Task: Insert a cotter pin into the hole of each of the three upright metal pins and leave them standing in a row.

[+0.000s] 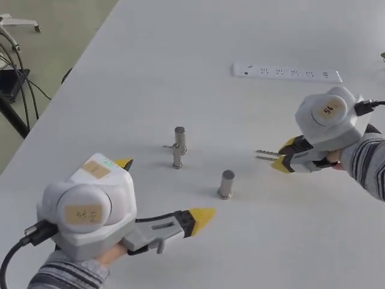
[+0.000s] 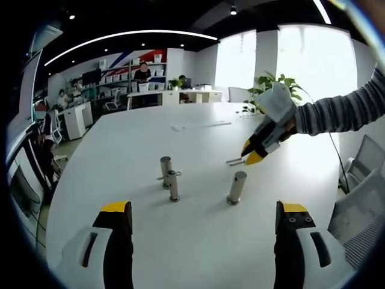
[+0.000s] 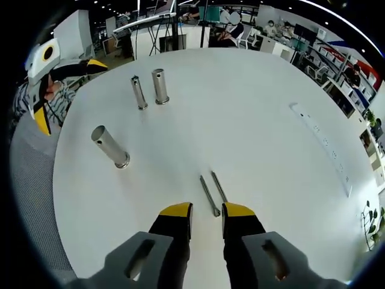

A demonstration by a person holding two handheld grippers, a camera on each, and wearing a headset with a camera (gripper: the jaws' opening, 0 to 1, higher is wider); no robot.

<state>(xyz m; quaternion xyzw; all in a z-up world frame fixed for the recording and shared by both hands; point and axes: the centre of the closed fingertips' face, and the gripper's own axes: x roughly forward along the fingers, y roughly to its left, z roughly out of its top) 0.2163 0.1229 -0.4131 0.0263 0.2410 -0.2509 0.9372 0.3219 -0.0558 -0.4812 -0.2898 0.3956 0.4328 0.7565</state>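
Three metal pins stand on the white table: a thick one at the back, a thinner one just in front of it, and a third apart to the right. A small cotter pin sticks out near the thinner pin's top. My right gripper hovers right of the pins, shut on another cotter pin that points left toward them; its two legs run forward from between the jaws. My left gripper is open and empty, near and left of the lone pin.
A white power strip lies at the far right of the table. The table's left edge drops to a floor with cables. Chairs and desks with people stand beyond the table in the left gripper view.
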